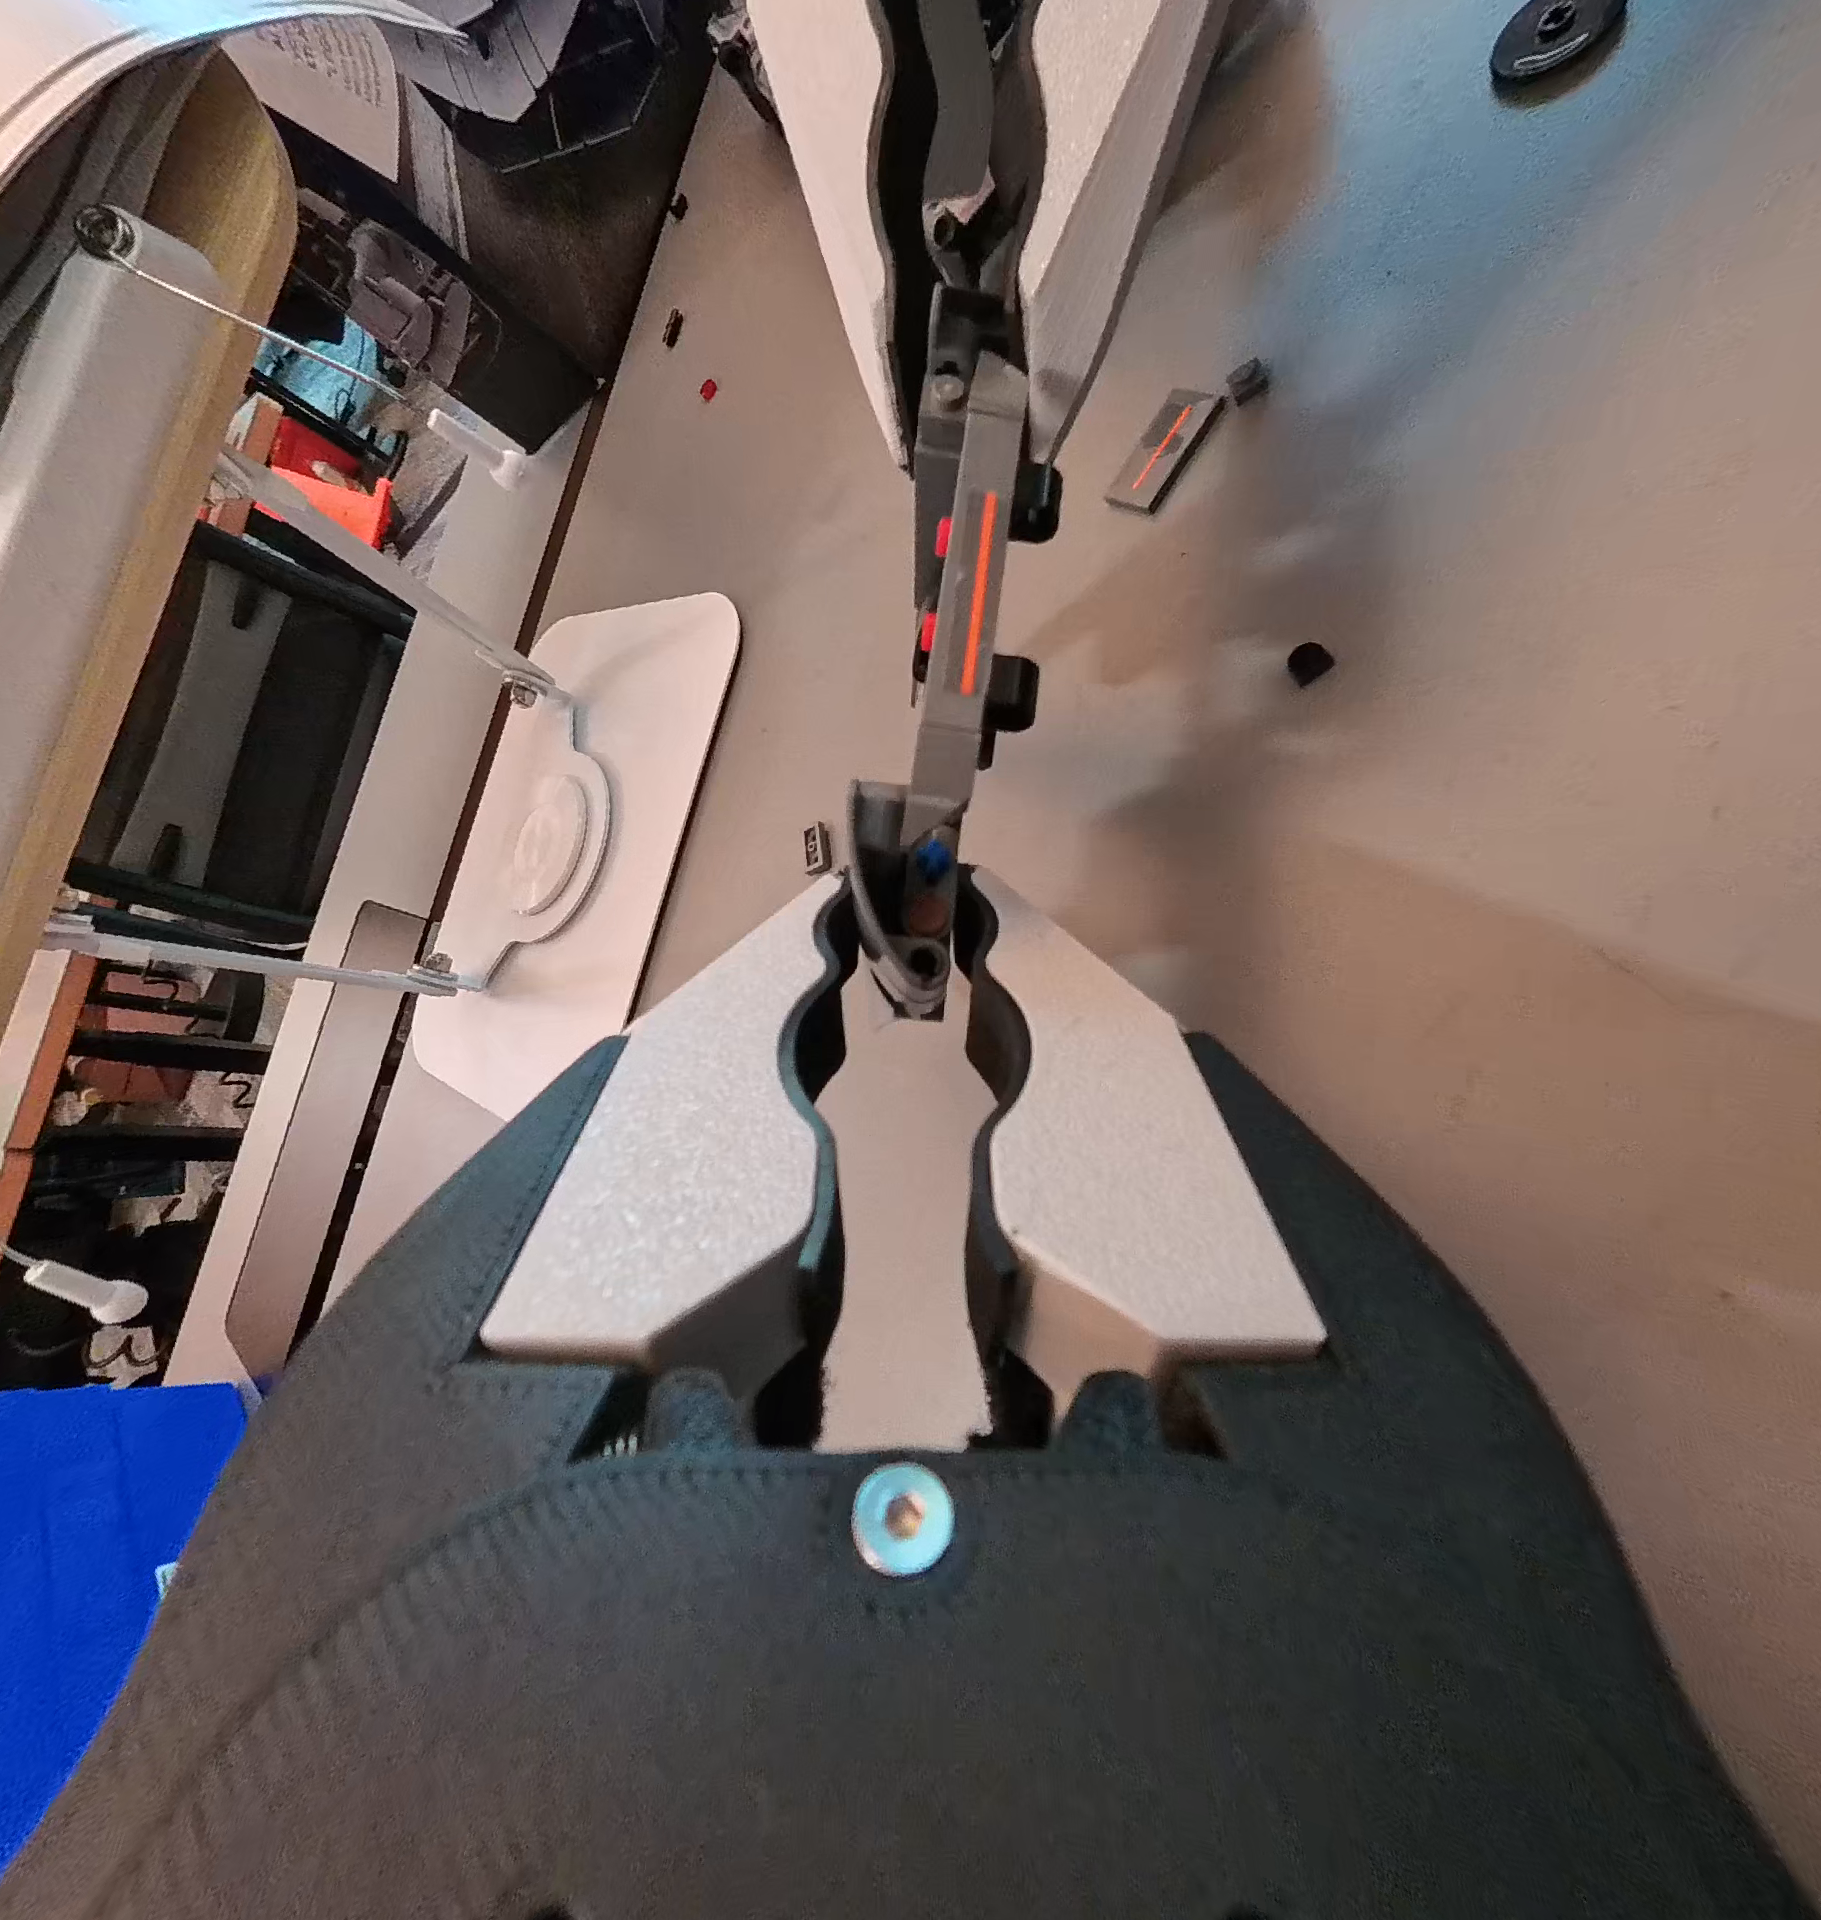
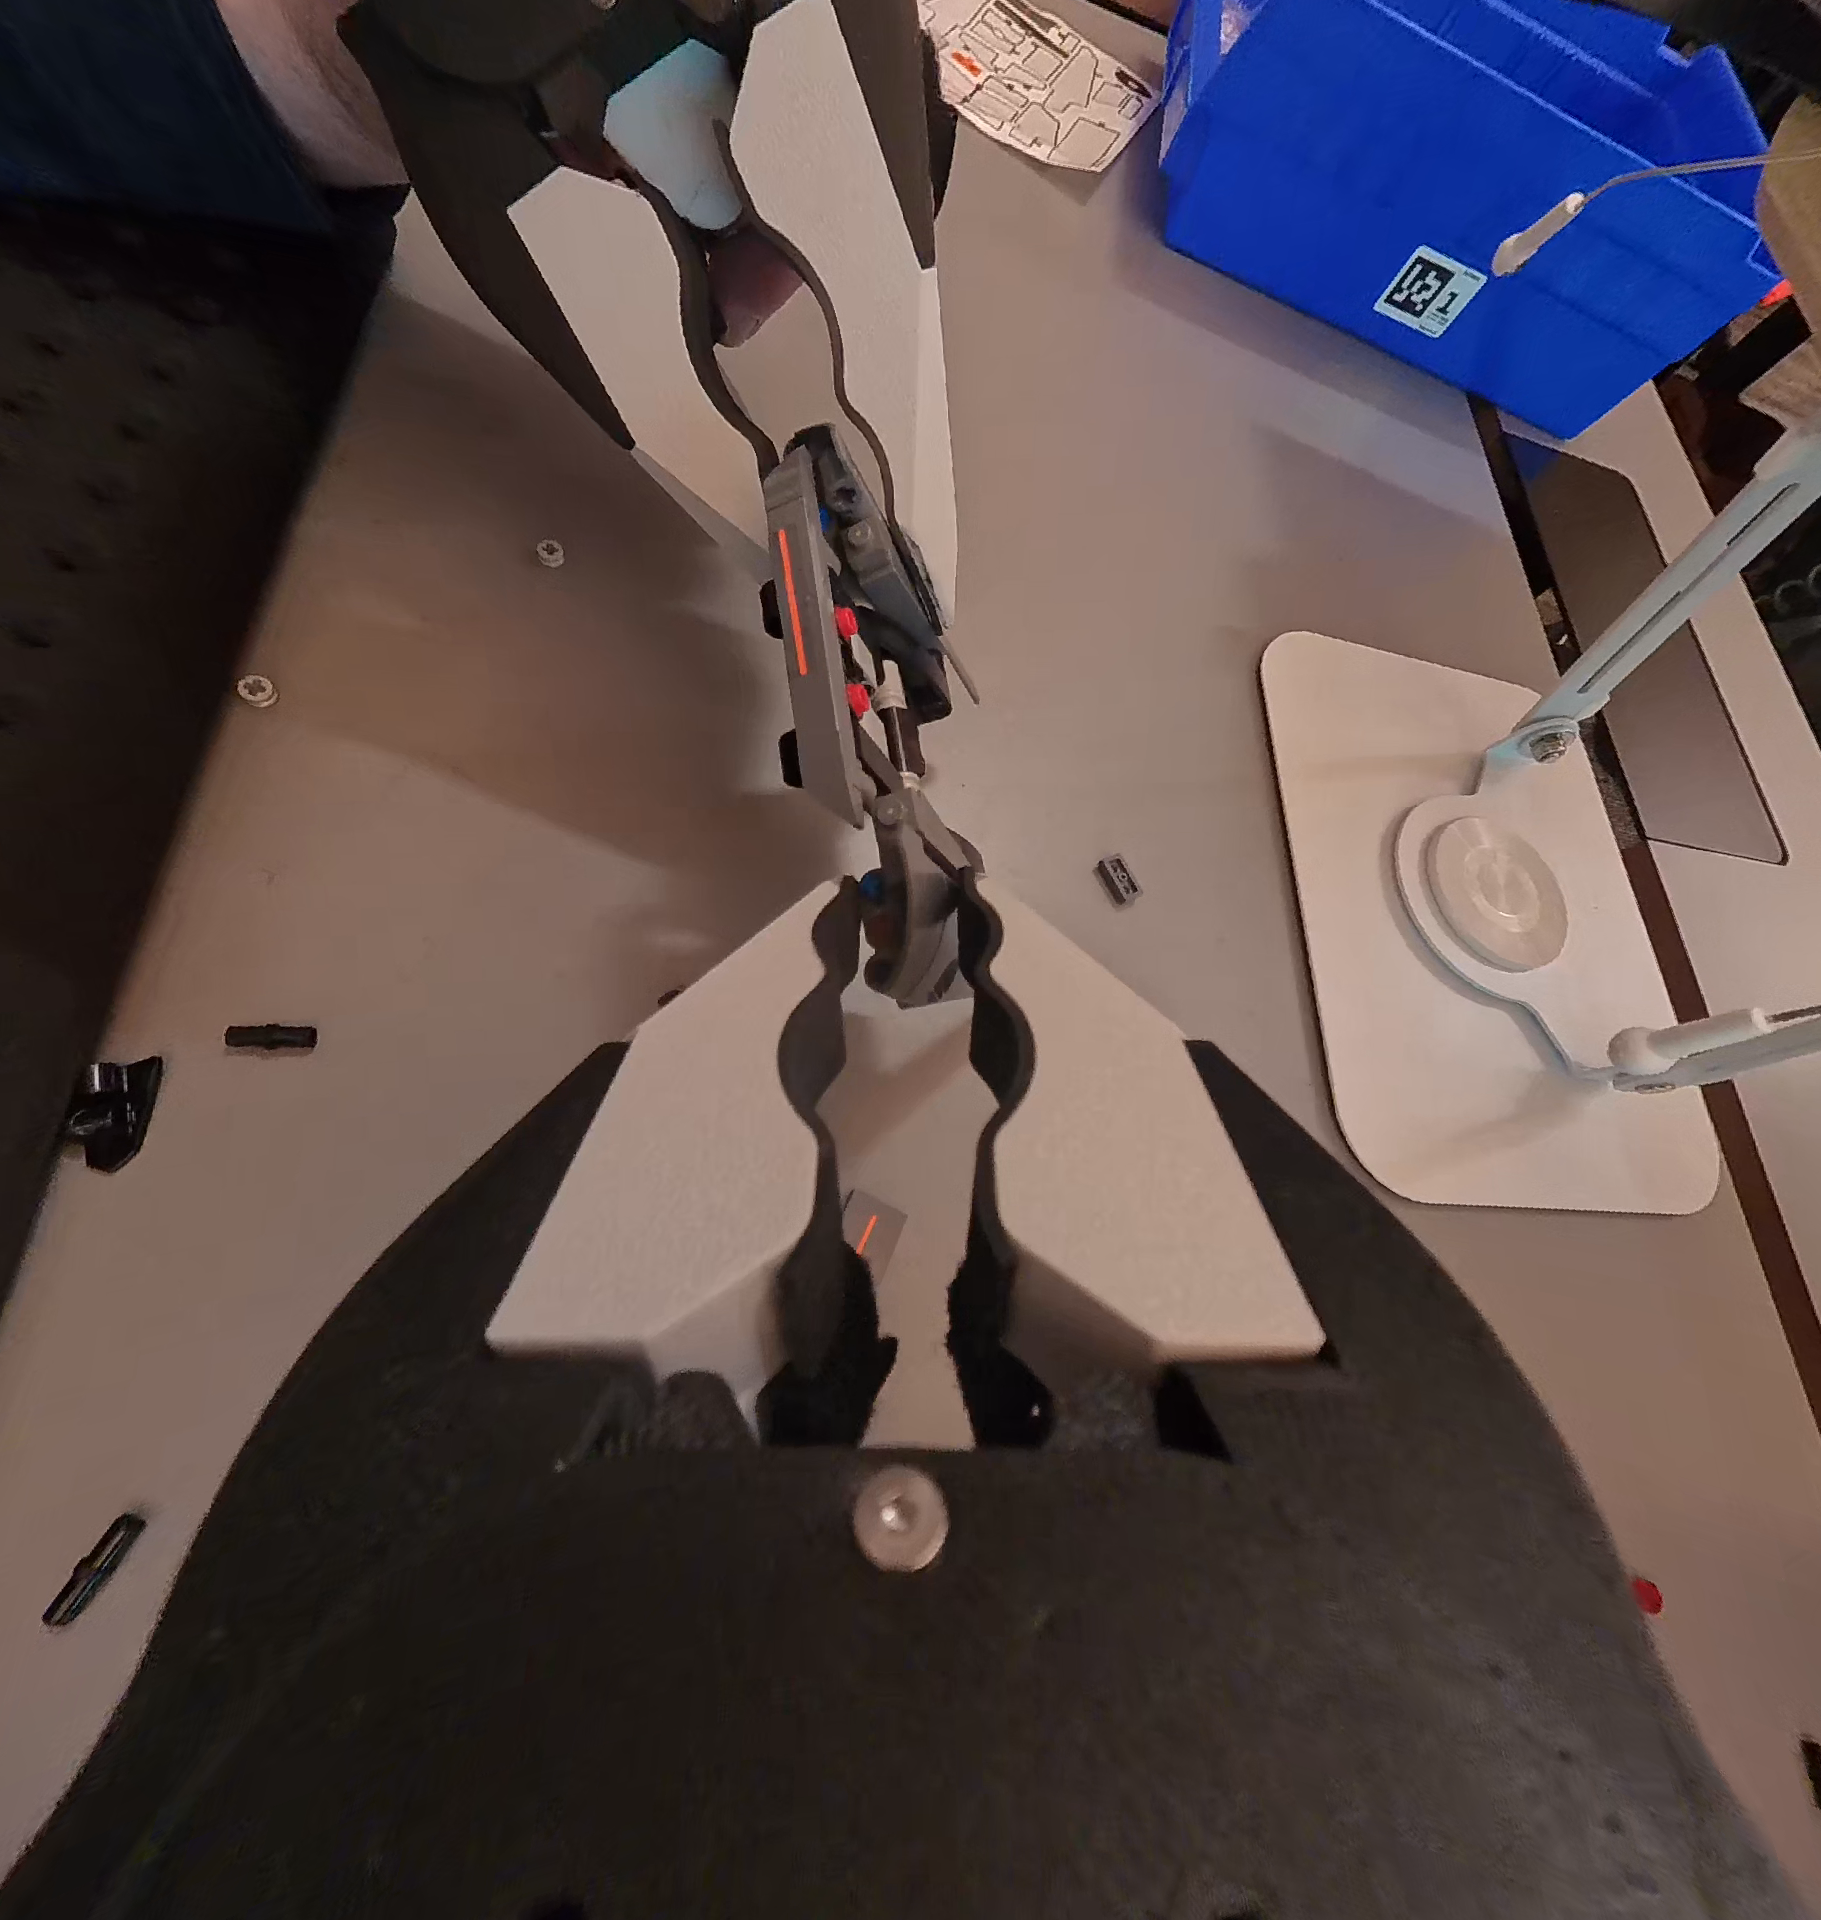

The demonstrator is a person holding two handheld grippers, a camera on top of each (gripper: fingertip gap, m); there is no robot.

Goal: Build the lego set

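A long grey lego assembly [image 1: 963,613] with an orange stripe, red pins and black pins is held above the table between both grippers. My left gripper [image 1: 906,935] is shut on its near end with a blue pin. In the left wrist view the right gripper [image 1: 963,312] grips the far end. In the right wrist view the assembly [image 2: 812,644] runs from my right gripper [image 2: 906,935], shut on its lower linkage end, up to the left gripper [image 2: 833,468]. A loose grey tile with an orange stripe [image 1: 1166,447] lies on the table; it also shows between my right fingers [image 2: 873,1236].
A blue bin [image 2: 1457,177] and an instruction sheet [image 2: 1051,83] sit at the back. A white stand base [image 2: 1477,935] lies to the right. Small loose pieces are scattered about: a black pin [image 2: 270,1037], a black part [image 2: 116,1112], a dark tile [image 2: 1119,878], a red piece [image 1: 708,390]. My right fingertips sit around 7 cm from my left ones. About 11 cm separates my left fingertips from the dark tile [image 2: 1119,878]. It is also in sight in the left wrist view [image 1: 815,847].
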